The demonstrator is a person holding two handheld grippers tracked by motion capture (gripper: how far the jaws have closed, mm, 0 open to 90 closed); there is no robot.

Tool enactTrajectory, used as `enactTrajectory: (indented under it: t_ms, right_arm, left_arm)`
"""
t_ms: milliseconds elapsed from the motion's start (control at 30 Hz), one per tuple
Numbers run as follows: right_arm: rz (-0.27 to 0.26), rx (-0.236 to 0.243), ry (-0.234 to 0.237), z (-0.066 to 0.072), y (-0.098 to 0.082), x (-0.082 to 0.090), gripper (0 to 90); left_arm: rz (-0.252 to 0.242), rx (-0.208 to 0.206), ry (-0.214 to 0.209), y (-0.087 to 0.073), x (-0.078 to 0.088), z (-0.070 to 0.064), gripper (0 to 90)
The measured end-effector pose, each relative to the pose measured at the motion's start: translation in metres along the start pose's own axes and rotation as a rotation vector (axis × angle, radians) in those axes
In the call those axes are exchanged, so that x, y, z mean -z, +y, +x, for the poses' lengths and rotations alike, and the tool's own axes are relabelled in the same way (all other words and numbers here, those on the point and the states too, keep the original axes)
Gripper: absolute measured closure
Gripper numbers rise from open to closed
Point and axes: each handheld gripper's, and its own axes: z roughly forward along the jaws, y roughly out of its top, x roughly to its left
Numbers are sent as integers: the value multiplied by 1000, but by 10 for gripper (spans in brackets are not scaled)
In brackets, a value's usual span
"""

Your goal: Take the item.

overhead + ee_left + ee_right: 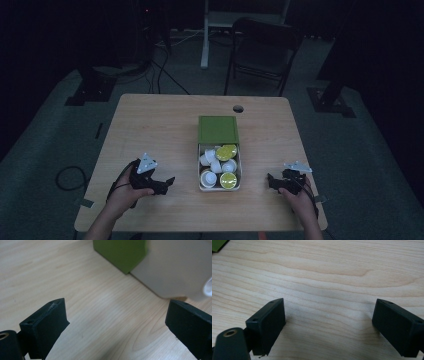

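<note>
My left tool, jaws wide with nothing between them, hangs over the table just left of the box. The white box stands mid-table with its green lid slid back over the far half. The uncovered near half holds small white cups, some tipped, and two with yellow-green tops. My right tool, jaws equally wide and empty, sits right of the box, apart from it.

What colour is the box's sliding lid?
Green; the lid shows best in the high view.
</note>
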Motion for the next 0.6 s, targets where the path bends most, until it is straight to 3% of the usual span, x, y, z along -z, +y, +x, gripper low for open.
enactTrajectory:
  t_ms: [333,600]
  right_arm:
    - [0,0,0,0,0,0,110]
    - [0,0,0,0,0,0,110]
  left_arm:
    - [-50,-37,-59,21,-2,-12,42]
    - [-73,-70,-77,40,-2,-20,42]
